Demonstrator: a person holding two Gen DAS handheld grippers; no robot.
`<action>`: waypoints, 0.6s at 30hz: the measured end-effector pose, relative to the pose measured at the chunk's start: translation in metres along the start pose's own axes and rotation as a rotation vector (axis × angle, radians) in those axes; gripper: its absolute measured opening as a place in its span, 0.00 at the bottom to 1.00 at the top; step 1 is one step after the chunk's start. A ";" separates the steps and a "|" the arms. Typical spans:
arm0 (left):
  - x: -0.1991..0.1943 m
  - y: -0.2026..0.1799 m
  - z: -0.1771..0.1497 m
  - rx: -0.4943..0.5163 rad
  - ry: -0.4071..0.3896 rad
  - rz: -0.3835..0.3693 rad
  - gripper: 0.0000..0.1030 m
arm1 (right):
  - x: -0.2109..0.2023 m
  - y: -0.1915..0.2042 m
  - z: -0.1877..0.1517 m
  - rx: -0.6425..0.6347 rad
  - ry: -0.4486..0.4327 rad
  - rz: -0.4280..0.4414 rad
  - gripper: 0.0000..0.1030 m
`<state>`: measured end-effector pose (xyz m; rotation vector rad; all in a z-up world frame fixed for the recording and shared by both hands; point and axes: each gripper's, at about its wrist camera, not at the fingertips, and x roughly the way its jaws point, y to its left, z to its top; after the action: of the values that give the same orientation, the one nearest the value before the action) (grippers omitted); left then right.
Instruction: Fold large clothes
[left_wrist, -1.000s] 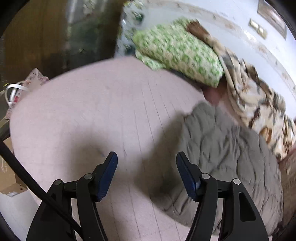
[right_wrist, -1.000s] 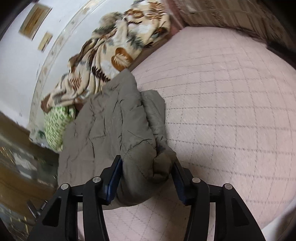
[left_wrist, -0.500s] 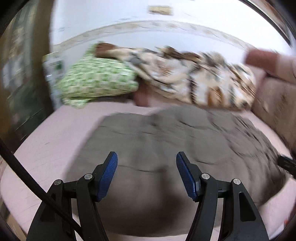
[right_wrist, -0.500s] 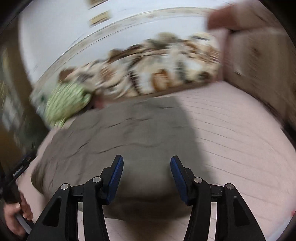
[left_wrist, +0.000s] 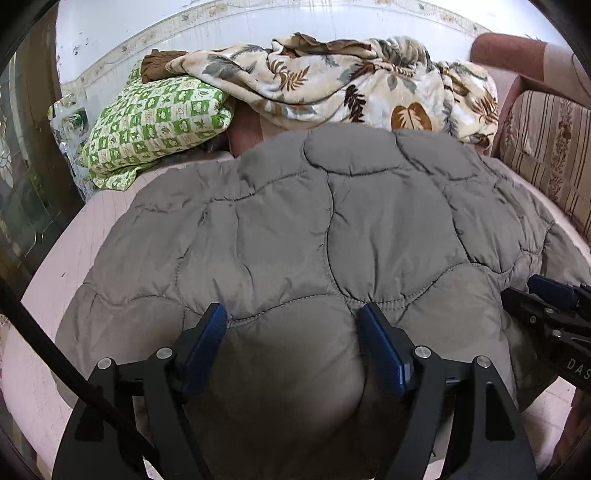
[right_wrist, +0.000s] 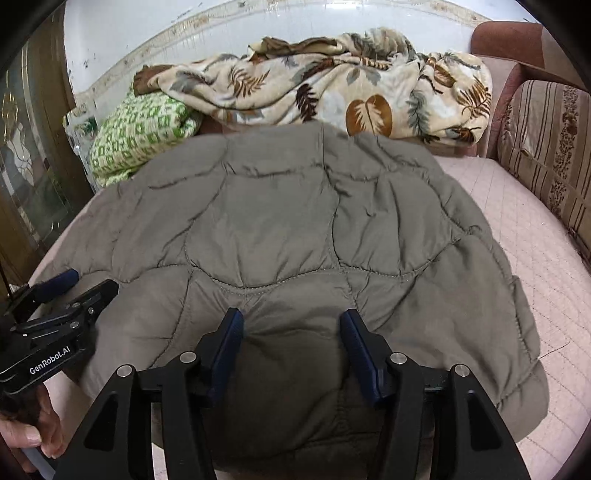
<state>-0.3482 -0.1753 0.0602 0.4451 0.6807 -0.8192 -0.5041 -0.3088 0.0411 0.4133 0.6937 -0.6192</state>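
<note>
Left wrist view shows the grey quilted jacket (left_wrist: 332, 229) filling mid-frame, bulging between the left gripper (left_wrist: 291, 332) as it opens, apparently unpinched like the right gripper (right_wrist: 291, 332), so the fold may spring loose.

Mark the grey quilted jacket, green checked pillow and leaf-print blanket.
grey quilted jacket (left_wrist: 332, 229): left wrist view, middle quilted panel.
green checked pillow (left_wrist: 155, 125): left wrist view, top face.
leaf-print blanket (right_wrist: 369, 110): right wrist view, big brown leaf.
</note>
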 end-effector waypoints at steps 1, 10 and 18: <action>0.003 0.000 0.000 -0.002 0.007 -0.001 0.73 | 0.001 -0.001 -0.001 -0.003 0.007 -0.001 0.59; -0.010 0.009 -0.001 -0.041 -0.041 -0.032 0.73 | -0.017 -0.009 0.003 0.028 -0.026 0.043 0.59; -0.040 0.034 -0.006 -0.068 -0.087 0.019 0.73 | -0.063 -0.043 -0.007 0.089 -0.091 -0.037 0.59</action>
<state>-0.3434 -0.1303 0.0873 0.3524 0.6207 -0.7907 -0.5733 -0.3125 0.0733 0.4526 0.5895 -0.7019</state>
